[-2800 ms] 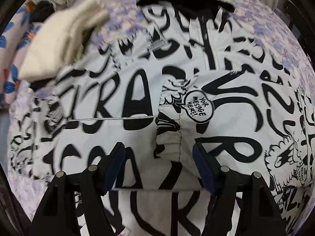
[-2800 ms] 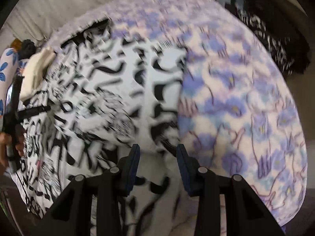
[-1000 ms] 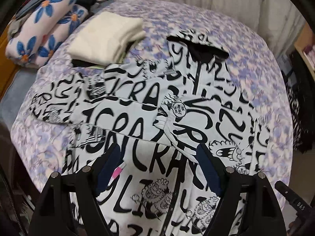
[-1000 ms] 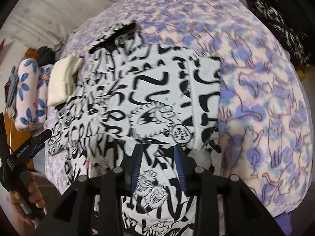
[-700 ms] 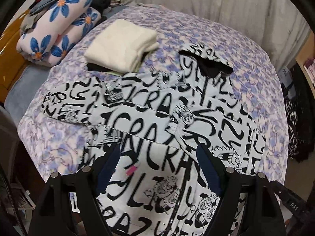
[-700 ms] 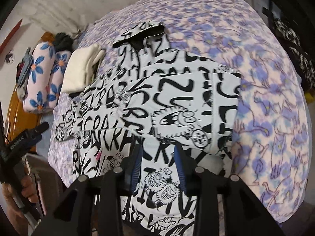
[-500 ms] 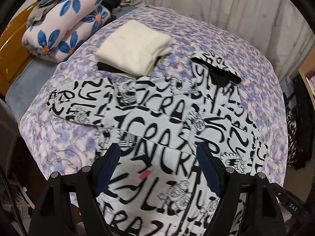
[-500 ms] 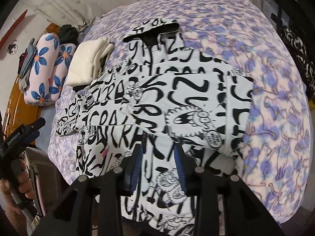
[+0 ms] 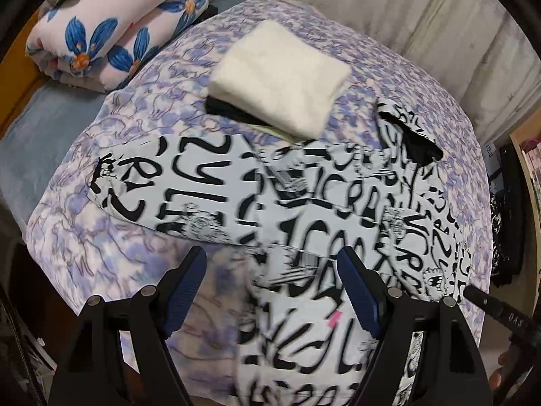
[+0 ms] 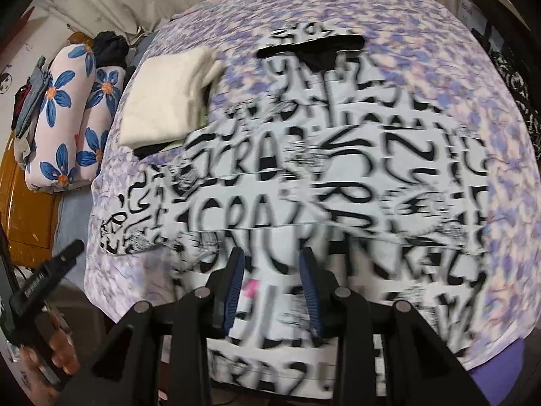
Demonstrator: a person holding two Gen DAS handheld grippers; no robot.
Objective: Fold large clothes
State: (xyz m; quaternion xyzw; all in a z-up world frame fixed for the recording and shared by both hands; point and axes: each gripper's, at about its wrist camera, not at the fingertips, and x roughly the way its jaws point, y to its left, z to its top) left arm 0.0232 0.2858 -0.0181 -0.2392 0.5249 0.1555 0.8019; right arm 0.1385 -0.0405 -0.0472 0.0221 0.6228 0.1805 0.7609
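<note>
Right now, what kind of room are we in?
Probably a bedroom: a bed with a purple flowery cover, rolled flower-print bedding at its head, and a jacket spread out beside folded clothes.

Both views are evenly and fairly brightly lit by soft indoor light with no glare and only faint shadows, the darkest under the folded cream garment [image 9: 280, 74]. Fisheye distortion bulges the bed [image 9: 142, 108] into a dome and leaves black corners. Motion blur smears the lettering on the printed jacket [image 10: 338, 182] heavily in the right wrist view, more mildly in the left, while the near black gripper frames stay sharp.
</note>
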